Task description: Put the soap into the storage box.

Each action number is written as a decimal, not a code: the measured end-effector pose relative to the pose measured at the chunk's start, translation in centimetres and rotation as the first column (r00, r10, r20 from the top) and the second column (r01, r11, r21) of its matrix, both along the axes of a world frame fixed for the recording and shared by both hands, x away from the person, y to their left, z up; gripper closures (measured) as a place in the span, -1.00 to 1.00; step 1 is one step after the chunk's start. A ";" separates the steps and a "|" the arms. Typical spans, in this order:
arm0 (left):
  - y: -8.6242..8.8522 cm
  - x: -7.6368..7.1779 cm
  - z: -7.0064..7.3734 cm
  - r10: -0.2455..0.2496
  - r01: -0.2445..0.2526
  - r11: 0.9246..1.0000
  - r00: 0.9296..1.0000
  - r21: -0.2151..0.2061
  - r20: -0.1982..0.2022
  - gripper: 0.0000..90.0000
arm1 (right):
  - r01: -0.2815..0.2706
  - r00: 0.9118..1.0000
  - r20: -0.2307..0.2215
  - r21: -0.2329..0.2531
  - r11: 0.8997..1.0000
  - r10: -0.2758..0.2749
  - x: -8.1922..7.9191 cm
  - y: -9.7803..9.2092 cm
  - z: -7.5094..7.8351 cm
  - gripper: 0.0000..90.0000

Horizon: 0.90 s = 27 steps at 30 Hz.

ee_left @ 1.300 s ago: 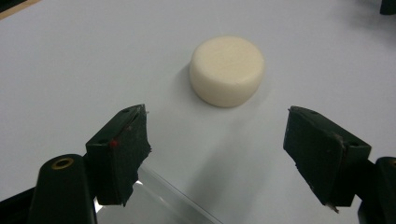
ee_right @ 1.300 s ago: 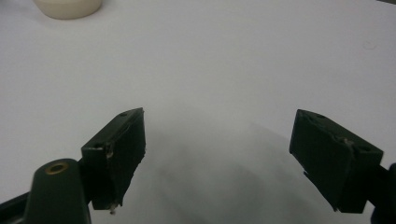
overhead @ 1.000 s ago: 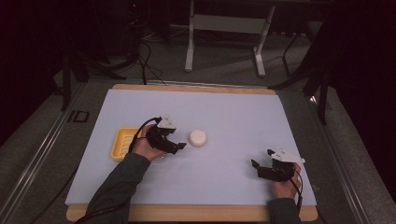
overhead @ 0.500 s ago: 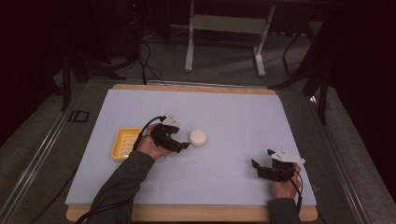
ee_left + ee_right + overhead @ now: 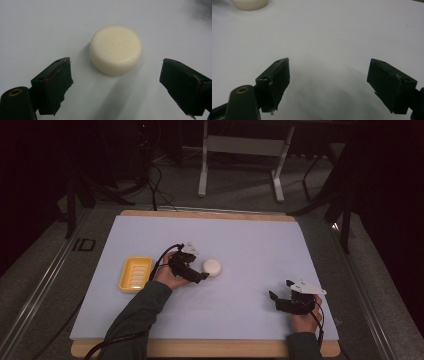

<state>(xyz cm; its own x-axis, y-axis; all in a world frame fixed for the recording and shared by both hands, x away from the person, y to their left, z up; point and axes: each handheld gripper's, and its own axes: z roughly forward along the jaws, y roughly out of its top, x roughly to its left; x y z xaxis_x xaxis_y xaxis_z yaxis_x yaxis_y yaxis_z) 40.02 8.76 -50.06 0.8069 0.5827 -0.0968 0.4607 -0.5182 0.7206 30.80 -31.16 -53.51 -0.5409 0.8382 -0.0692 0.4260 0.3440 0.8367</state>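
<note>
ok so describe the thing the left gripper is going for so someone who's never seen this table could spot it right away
On the pale sheet covering the table, look left of centre, just right of the yellow ridged soap dish. There lies a round cream-white soap bar, a thick puck with a flat top, just ahead of the open left gripper. It is the one loose pale, round thing; the dish beside it is yellow and rectangular.

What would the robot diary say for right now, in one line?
left tongs: open, just short of the soap | right tongs: open, idle over the mat | yellow dish: empty
</note>
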 end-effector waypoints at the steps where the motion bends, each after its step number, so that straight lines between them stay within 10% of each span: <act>1: -0.1 0.1 -0.1 -0.001 0.001 1.000 1.000 0.000 0.001 -0.74 | -0.001 1.000 0.000 -0.001 1.000 0.001 0.0 0.0 0.0 -0.60; 27: -2.5 1.9 -1.3 0.024 -0.024 1.000 0.999 0.008 -0.033 -0.76 | -0.002 1.000 0.001 0.000 1.000 0.002 0.0 0.0 0.0 -0.60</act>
<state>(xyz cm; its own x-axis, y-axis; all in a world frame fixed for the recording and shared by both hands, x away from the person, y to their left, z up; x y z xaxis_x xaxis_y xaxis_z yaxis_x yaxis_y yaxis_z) 41.93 6.26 -51.34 0.7890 0.6029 -0.1183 0.4965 -0.5123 0.7008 30.79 -31.15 -53.51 -0.5429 0.8369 -0.0695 0.4244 0.3448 0.8373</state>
